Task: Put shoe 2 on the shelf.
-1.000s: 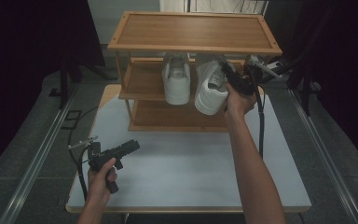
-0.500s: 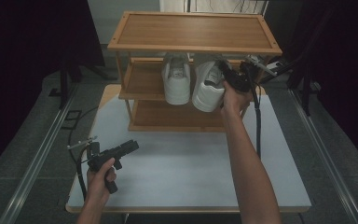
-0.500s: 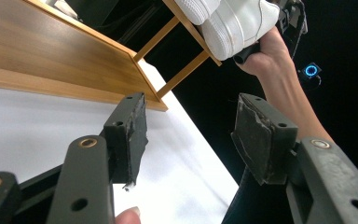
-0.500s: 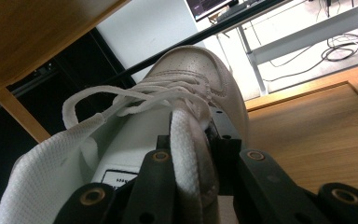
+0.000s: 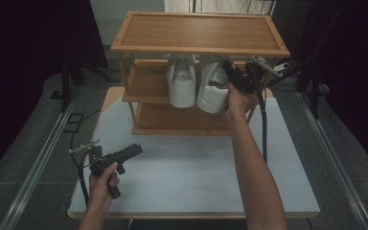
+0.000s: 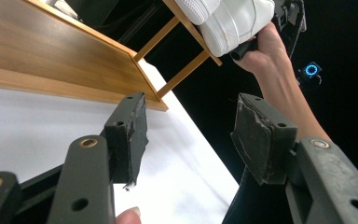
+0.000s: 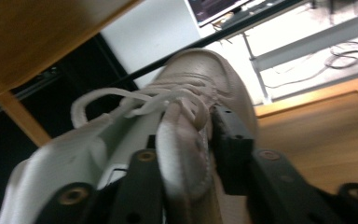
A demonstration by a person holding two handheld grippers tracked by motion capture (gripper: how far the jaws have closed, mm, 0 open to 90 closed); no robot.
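1. The right white sneaker sat on the wooden rack's middle shelf beside the left sneaker.
2. The right tool straddled its collar, jaws just opening.
3. The left tool rested wide open and empty over the bench.

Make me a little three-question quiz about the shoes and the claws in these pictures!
1. How many white shoes stand on the middle shelf of the wooden rack?
2. True or false: the left claw holds a shoe.
3. In the high view, which shoe is the right claw at? A: the left one. B: the right one.

Key
1. Two.
2. False. It is open over the table, with nothing between its jaws.
3. B. Its jaws have just been opening, with the side of the right shoe between them.
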